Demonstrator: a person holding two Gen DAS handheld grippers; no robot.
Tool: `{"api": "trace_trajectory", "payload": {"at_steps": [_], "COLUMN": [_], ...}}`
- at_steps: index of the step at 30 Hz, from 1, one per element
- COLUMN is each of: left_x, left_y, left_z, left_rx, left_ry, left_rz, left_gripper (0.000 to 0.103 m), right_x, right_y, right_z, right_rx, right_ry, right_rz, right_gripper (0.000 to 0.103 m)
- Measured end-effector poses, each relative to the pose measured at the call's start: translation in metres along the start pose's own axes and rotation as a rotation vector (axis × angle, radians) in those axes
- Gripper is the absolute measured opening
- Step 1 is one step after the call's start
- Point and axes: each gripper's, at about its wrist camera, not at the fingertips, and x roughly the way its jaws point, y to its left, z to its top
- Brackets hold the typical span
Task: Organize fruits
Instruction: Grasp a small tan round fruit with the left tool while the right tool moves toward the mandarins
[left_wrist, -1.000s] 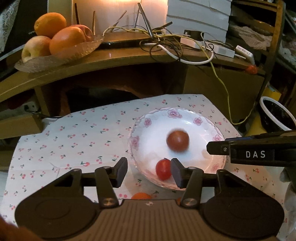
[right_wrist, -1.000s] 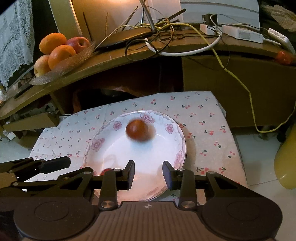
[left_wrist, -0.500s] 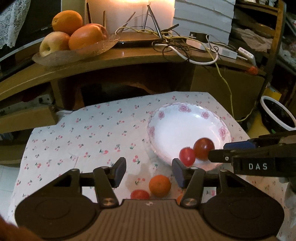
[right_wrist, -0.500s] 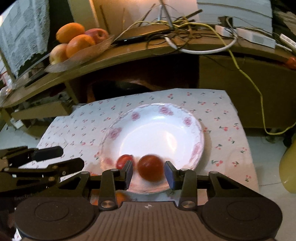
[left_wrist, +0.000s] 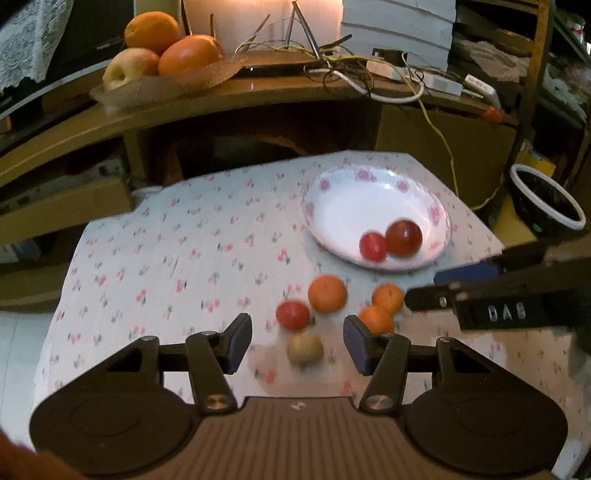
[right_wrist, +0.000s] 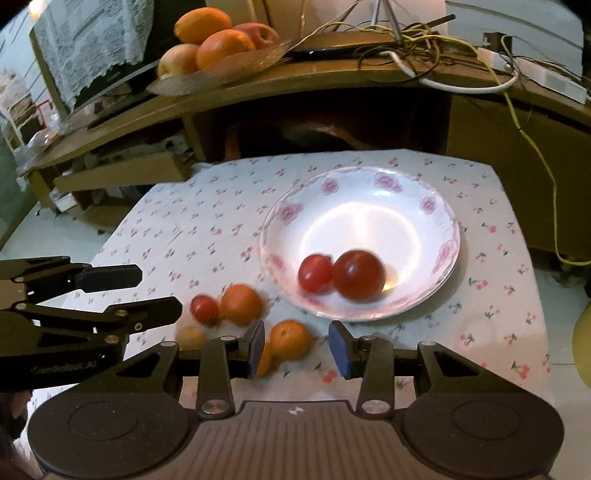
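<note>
A white floral plate (left_wrist: 354, 199) (right_wrist: 369, 221) on the cherry-print cloth holds a small red tomato (left_wrist: 373, 246) (right_wrist: 315, 274) touching a larger dark red fruit (left_wrist: 403, 238) (right_wrist: 358, 275). In front of the plate lie an orange (left_wrist: 327, 294) (right_wrist: 241, 304), a red tomato (left_wrist: 292, 314) (right_wrist: 204, 309), two small oranges (left_wrist: 388, 298) (right_wrist: 290, 339) and a brownish-yellow fruit (left_wrist: 305, 349) (right_wrist: 191, 336). My left gripper (left_wrist: 298, 345) (right_wrist: 160, 291) is open above the brownish fruit, holding nothing. My right gripper (right_wrist: 298, 345) (left_wrist: 421, 287) is open and empty above the small oranges.
Behind the table a curved wooden shelf (left_wrist: 258, 103) carries a glass dish of oranges and apples (left_wrist: 162, 48) (right_wrist: 218, 48) and tangled cables (left_wrist: 369, 77). A dark white-rimmed bowl (left_wrist: 546, 199) stands off the table's right edge. The cloth's left half (left_wrist: 166, 258) carries nothing.
Both grippers have drawn back from the plate toward the table's near edge. The dark red fruit rolled across the plate and settled beside the small tomato. The loose fruits have come into view.
</note>
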Motion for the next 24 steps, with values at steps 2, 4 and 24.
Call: {"api": "trace_trajectory", "payload": {"at_steps": [2,4,24], "left_x": [-0.005,-0.007,0.010], "left_y": [-0.002,-0.003,-0.010], "left_z": [-0.010,-0.022,-0.068], "left_rx": [0.007,0.005,0.047], "left_ry": [0.013,0.031,0.091], "left_rz": [0.004,0.009,0.021], "left_gripper": [0.059,0.059,0.034], "right_x": [-0.001,-0.002,0.012], "right_y": [0.004,0.007,0.015], "right_z": [-0.004,-0.007,-0.023], "right_rx": [-0.006,-0.013,-0.044], "right_ry": [0.004,0.007,0.070], "right_rz": [0.004,0.008,0.023], "right_gripper": [0.041,0.041,0.041]}}
